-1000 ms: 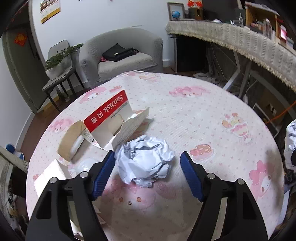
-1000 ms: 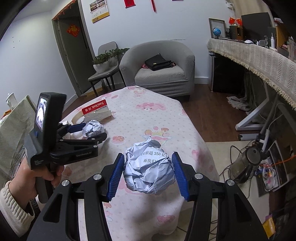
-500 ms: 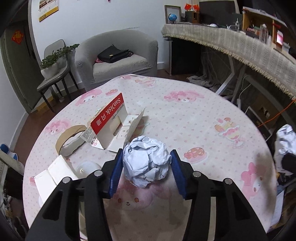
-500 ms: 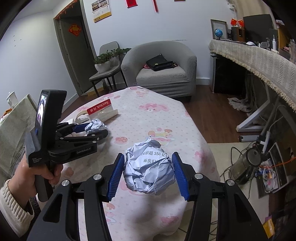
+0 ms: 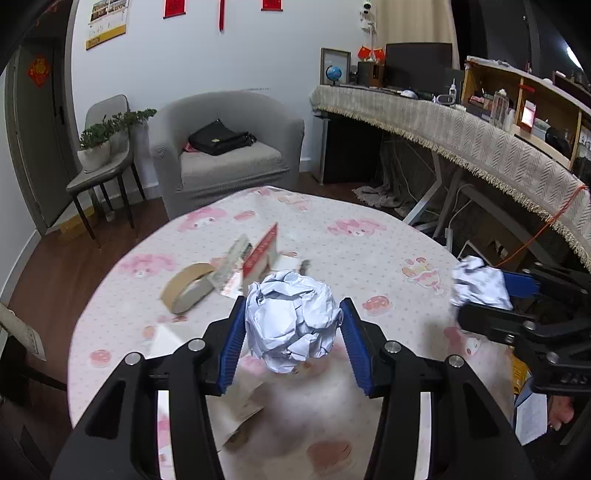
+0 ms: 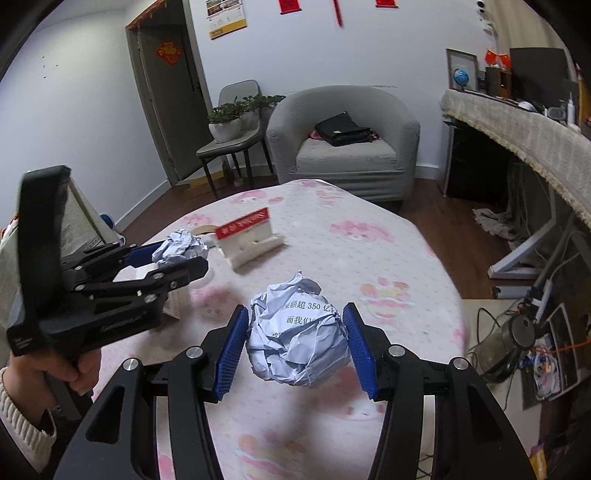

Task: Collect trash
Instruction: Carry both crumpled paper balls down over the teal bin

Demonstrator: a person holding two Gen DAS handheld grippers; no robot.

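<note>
The left gripper (image 5: 291, 325) has closed on a crumpled paper ball (image 5: 291, 319): a second ago its blue pads stood wide on either side of the ball as it lay on the desk (image 5: 388, 254), and now both pads press into its sides and the ball rides above the cloth, with the clutter further below and behind it than before. The right gripper (image 6: 295, 341) is clamped on a second paper ball (image 6: 297, 338), as it was a second ago, and this ball too hangs clear of the pink-patterned cloth. Judged from this, both balls are now in hand and the picking-up part for these two pieces is done; the step in hand is carrying them off to wherever the trash goes, though no bin shows in either view. Left lying on the desk are an opened cardboard package (image 6: 249, 236) with a red strip, a roll of brown tape (image 5: 186, 291) and some flat white paper scraps (image 5: 166, 338), so more remains to collect. The red strip was legible a second ago as SanDisk with Chinese characters beside it, but it is now too blurred and edge-on to read. The right-hand ball carries printed Chinese text with the figure 350 in it. The red hangings and the yellow-edged poster (image 6: 227, 16) on the wall are too small to read.
</note>
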